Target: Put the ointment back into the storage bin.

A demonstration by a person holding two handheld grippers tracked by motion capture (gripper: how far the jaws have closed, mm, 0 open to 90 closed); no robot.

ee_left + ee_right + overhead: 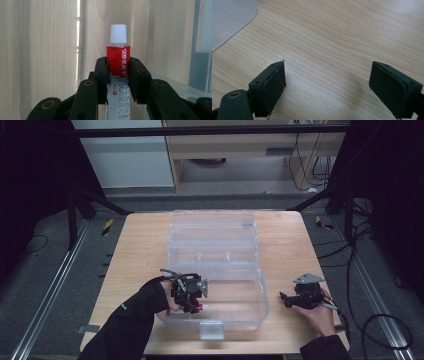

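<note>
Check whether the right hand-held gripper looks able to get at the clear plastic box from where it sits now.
Probably yes. The right hand-held gripper is open over bare table beside the clear plastic box, with nothing between them. The left hand-held gripper, shut on a red tube, occupies the box's opposite side.

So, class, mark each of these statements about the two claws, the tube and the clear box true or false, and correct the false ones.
1. The left claw grips a tube. True.
2. The tube's cap is black. False: it is white.
3. The right claw holds the box. False: it is open and empty, over the table.
4. The box is clear plastic. True.
5. The right claw is inside the box. False: it is beside it.
</note>
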